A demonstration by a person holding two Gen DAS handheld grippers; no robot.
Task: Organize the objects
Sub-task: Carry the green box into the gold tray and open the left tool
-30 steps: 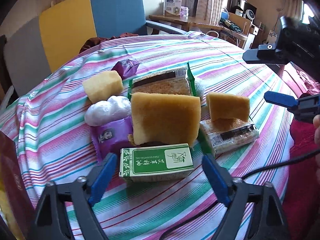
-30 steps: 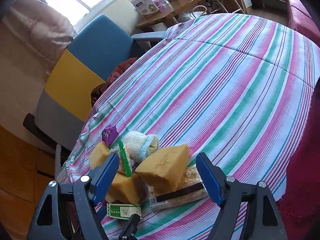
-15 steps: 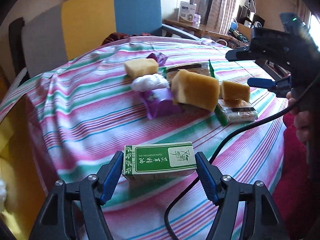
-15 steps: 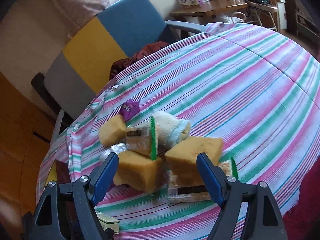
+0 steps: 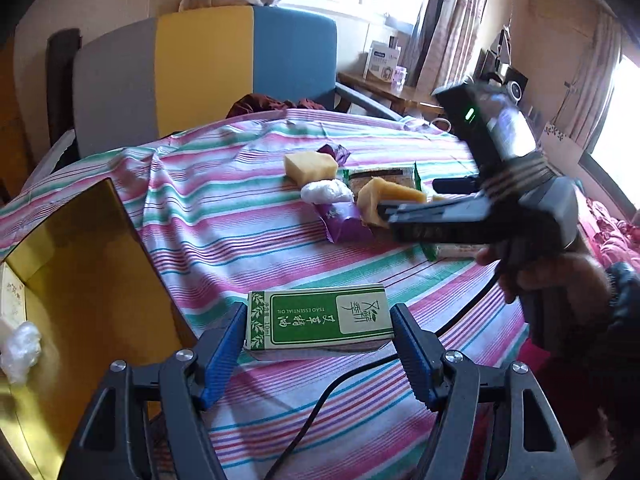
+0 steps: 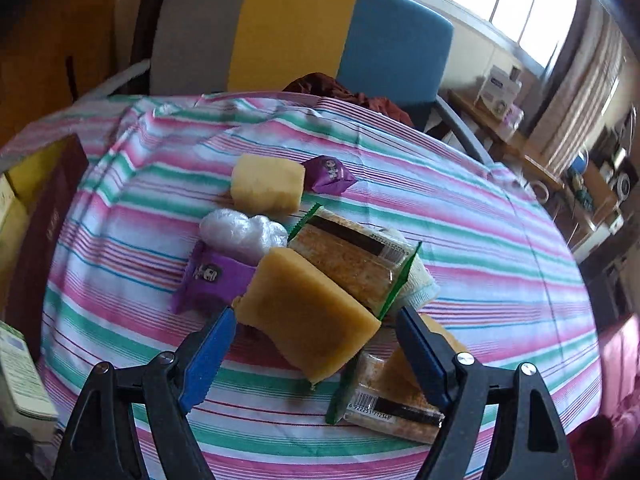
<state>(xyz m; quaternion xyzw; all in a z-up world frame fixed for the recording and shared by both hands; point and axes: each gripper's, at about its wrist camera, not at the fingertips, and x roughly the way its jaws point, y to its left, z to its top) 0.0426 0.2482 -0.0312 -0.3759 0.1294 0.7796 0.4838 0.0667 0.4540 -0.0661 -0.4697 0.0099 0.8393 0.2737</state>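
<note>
Left gripper (image 5: 318, 338) clamped on green essential oil box (image 5: 318, 316) above striped surface (image 5: 224, 208), near gold box (image 5: 72, 248), right gripper (image 6: 316, 340) spread apart around large yellow sponge (image 6: 304, 312), beside purple snack packet (image 6: 212, 276)

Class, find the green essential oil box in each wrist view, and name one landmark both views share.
Left wrist view: green essential oil box sits bottom centre, between the left tongs.
Right wrist view: it shows at the far left edge, low down.
Shared landmark: white plastic bundle.
</note>
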